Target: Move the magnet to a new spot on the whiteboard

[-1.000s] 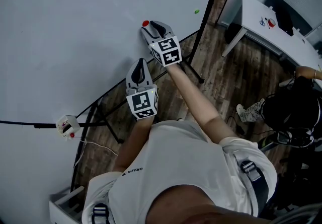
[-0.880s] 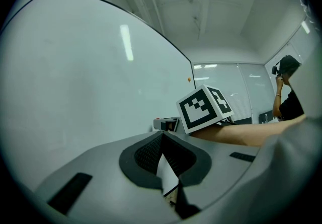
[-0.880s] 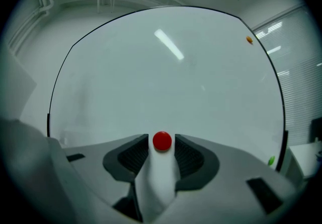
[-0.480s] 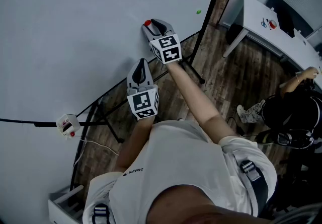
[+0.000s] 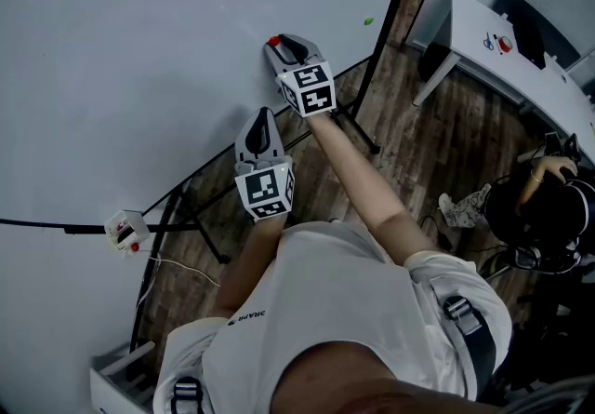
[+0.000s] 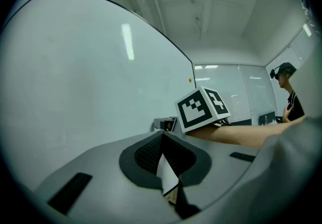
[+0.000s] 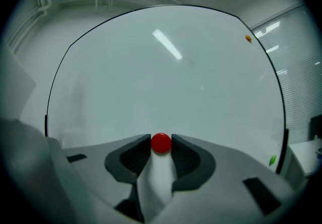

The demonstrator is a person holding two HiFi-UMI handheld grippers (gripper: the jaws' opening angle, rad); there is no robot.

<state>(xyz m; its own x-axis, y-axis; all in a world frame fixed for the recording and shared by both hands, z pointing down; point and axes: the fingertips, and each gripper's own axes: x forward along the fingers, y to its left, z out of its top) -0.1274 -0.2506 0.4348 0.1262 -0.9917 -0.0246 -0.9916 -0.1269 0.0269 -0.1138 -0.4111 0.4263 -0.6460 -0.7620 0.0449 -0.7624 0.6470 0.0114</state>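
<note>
So the red magnet (image 7: 161, 143) is stuck on the whiteboard (image 5: 139, 49), fairly low down and toward its right side, and the right hand-held gripper (image 5: 281, 46) is pointed straight at the board with the magnet right between its jaw tips. Those jaws have just been closing in, and in the right gripper view the dark pads (image 7: 143, 148) sit against both sides of the magnet, so it looks gripped, with a pale wedge of board showing in the gap below it. The left hand-held gripper (image 6: 161, 136) is hanging out lower and to the left of the right one, also aimed level near the board, jaws pinched together at the tips with nothing in them. From its camera you can see the right gripper's black-and-white marker cube (image 6: 202, 109) and the forearm (image 6: 241, 133) behind it. There's also a little green magnet (image 5: 368, 20) near the board's right edge, well apart from the red one, and an orange one (image 7: 248, 38) higher up by that same edge. Off to the right on the wooden floor (image 5: 446, 142) stands a white bench (image 5: 530, 77) with a few small red and blue bits (image 5: 495, 42) on it, too small to tell what they are, and another person (image 5: 544, 203) sits just below it.
</note>
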